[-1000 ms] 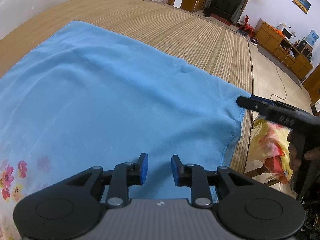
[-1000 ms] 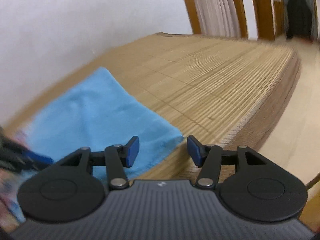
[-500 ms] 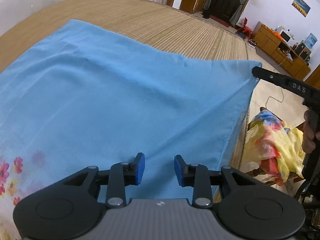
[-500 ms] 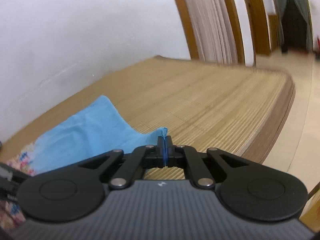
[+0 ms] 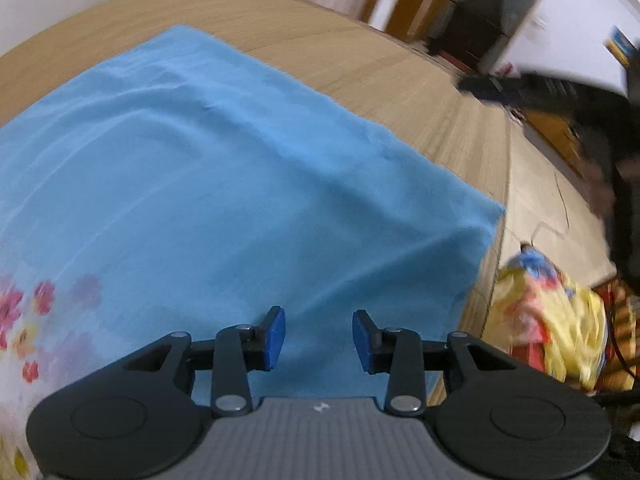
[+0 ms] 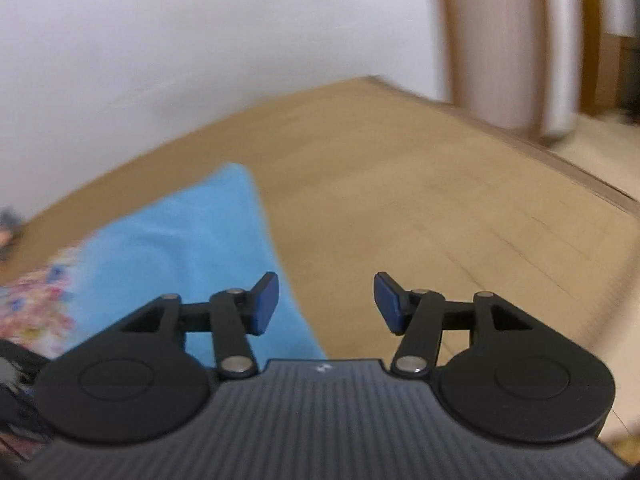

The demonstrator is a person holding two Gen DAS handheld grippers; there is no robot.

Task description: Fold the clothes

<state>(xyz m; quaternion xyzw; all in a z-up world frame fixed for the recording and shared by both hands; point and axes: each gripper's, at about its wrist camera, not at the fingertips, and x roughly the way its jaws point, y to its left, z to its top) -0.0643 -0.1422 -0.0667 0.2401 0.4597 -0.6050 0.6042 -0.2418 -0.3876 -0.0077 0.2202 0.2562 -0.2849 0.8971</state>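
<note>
A light blue cloth (image 5: 240,168) with a floral border (image 5: 24,320) lies spread flat on the bamboo mat (image 5: 360,52). My left gripper (image 5: 319,336) hovers just over the cloth's near edge, open, with nothing between its pads. In the left wrist view my right gripper (image 5: 540,92) is a blurred dark shape at the upper right, above the mat and clear of the cloth's right corner (image 5: 492,216). In its own view the right gripper (image 6: 326,300) has its jaws opening with nothing between them. The blue cloth (image 6: 180,248) lies below and to its left.
A yellow floral garment (image 5: 552,320) is piled beside the bed at the right. The mat's right edge (image 5: 508,152) drops to a tiled floor. A white wall (image 6: 200,40) runs along the far side and wooden door frames (image 6: 448,40) stand behind.
Half a second ago the right gripper was shut on the cloth's right corner, holding it up. It has since let go and swung up and away, and the corner lies on the mat. The left jaws widened slightly.
</note>
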